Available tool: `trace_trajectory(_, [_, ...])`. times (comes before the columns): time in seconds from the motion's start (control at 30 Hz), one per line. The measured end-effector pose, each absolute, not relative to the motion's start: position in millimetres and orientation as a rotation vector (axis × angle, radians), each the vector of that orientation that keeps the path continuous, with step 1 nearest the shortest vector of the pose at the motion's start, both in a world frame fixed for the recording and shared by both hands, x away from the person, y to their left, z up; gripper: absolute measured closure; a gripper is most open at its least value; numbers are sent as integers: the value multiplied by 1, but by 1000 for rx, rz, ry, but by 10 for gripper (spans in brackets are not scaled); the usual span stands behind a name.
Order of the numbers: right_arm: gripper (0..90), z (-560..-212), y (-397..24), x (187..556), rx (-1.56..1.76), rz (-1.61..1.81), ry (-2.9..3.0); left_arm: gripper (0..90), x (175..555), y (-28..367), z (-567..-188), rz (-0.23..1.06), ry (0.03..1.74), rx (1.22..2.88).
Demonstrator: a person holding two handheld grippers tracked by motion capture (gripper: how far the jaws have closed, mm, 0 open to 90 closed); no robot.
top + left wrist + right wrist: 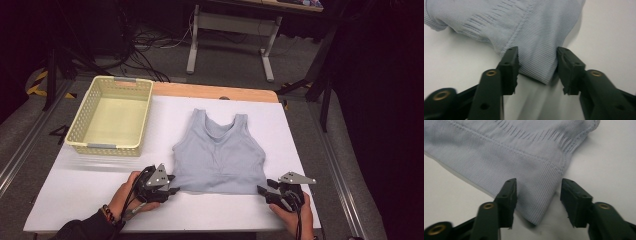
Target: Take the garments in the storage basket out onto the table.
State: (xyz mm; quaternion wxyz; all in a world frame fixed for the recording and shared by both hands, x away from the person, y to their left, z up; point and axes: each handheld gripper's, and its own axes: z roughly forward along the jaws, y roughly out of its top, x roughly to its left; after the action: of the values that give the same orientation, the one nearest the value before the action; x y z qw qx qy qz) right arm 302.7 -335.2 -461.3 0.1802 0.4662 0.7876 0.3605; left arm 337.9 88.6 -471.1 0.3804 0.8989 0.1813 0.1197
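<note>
A light blue ribbed tank top [220, 155] lies flat on the white table cover [90, 195], straps pointing away from me. My left gripper [172, 190] sits at the hem's near left corner. In the left gripper view that gripper [537, 72] has its jaws apart, with the hem corner of the top [534, 30] lying between them, not pinched. My right gripper [261, 191] sits at the hem's near right corner. In the right gripper view its jaws [537, 200] also stand apart around the corner of the top [511, 157], the fabric loose between the pads.
A pale yellow plastic basket [87, 145] stands with nothing in it at the table's far left. A wooden strip [215, 92] runs along the far edge. Beyond it are cables and a desk frame [265, 50] on the floor.
</note>
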Motion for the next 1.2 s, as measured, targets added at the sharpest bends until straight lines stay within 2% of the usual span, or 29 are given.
trace_trajectory(0.07, [737, -462, -333, 300, 1283, 1043, 2253, 761, 340, 88, -471, 316, 470, 2303])
trace_trajectory(0.1, [797, -461, -331, 300, 1262, 1049, 2269, 804, 341, 86, -470, 323, 467, 2296])
trace_trajectory(0.13, [815, -460, -328, 300, 1240, 1037, 2278, 818, 344, 85, -468, 322, 440, 2309])
trace_trajectory(0.47, [849, -425, -335, 282, 1196, 1185, 2094, 832, 329, 102, -424, 346, 408, 2152])
trace_trajectory(0.6, [851, -416, -336, 273, 1187, 1188, 2054, 816, 320, 101, -425, 338, 402, 2172])
trace_trajectory(0.73, [854, -422, -333, 270, 1173, 1124, 2098, 820, 307, 101, -430, 345, 369, 2219])
trace_trajectory(0.87, [842, -427, -331, 265, 1194, 1099, 2136, 842, 296, 110, -437, 298, 379, 2220])
trace_trajectory(1.03, [764, -427, -330, 261, 1179, 1024, 2115, 857, 294, 116, -436, 299, 393, 2178])
trace_trajectory(1.13, [792, -423, -332, 262, 1168, 1061, 2080, 861, 295, 111, -435, 295, 371, 2159])
trace_trajectory(1.2, [850, -420, -329, 267, 1116, 1082, 2077, 861, 298, 104, -436, 293, 355, 2163])
